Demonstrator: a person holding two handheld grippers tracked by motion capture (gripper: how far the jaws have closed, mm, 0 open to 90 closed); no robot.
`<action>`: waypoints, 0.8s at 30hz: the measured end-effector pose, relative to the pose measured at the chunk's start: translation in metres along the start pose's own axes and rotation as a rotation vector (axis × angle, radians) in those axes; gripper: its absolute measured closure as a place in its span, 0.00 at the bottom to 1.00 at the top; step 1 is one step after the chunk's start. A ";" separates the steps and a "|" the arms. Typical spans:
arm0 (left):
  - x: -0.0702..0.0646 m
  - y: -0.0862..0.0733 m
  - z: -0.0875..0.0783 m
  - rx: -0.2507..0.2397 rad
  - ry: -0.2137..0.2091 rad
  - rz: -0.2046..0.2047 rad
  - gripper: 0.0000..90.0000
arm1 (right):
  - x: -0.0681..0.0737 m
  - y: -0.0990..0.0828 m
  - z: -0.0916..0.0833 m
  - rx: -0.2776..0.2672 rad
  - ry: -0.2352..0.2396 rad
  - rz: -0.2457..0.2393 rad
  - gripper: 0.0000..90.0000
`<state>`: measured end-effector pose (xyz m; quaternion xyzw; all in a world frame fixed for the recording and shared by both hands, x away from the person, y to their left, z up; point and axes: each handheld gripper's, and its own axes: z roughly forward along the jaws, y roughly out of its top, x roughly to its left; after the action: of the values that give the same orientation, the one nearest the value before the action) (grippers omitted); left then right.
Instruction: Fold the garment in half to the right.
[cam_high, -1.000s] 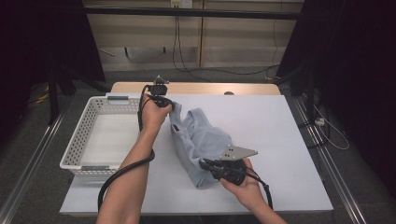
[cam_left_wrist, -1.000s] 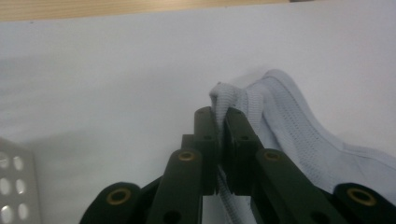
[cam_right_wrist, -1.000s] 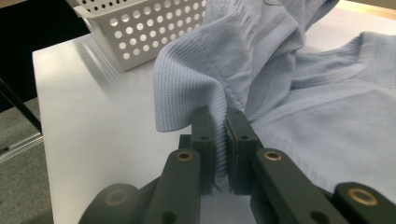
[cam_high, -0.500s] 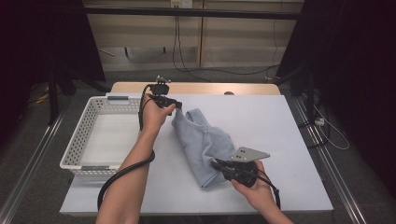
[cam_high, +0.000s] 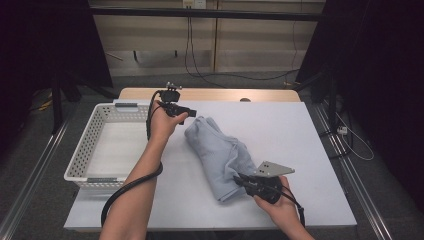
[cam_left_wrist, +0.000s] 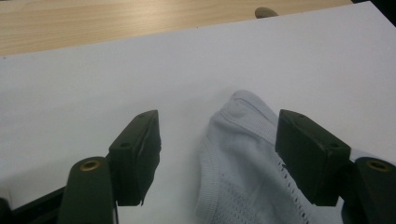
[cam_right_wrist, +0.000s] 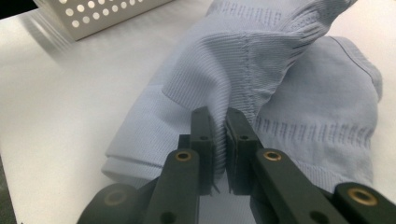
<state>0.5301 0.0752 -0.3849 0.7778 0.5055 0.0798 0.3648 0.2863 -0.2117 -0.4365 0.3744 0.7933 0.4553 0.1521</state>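
— Jaws first: how does the left gripper (cam_high: 187, 113) stand?

— Spread wide and holding nothing. In its own view the far corner of the cloth (cam_left_wrist: 243, 154) lies on the table (cam_left_wrist: 93, 79) between the jaws, nearer the right one, touching neither that I can see.

— And the basket (cam_high: 82, 150)?

— Off to the left of that gripper, white and perforated, with nothing visible inside.

— Then the right gripper (cam_right_wrist: 219, 123)?

— Nearly closed, pinching a raised ridge of the cloth (cam_right_wrist: 243, 70) between its pads. The fabric tents up from the jaws and spreads away beyond them, to both sides.

— How will it handle?

— My judgement: light, soft and limp. It is a pale blue ribbed knit, already bunched, so it should sag and fold wherever it is unsupported, and it may stretch if tugged hard. It is not fragile, and the knit gives the pads some bite.

— Where to take hold?

— At the hemmed corner in front of the left jaws; a doubled edge should hold better than a single layer.
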 end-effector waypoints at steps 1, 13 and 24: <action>0.000 -0.001 0.001 0.003 0.002 -0.001 0.34 | 0.000 -0.001 0.000 -0.001 -0.004 0.002 0.93; -0.001 -0.014 -0.001 0.001 -0.002 0.007 0.29 | 0.001 -0.007 -0.005 0.040 -0.067 -0.029 0.93; -0.002 -0.024 -0.001 0.013 -0.003 0.011 0.27 | -0.006 -0.013 -0.007 0.025 -0.105 0.013 0.93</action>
<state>0.5114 0.0798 -0.3993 0.7831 0.5011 0.0775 0.3601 0.2807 -0.2241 -0.4439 0.4050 0.7873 0.4260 0.1859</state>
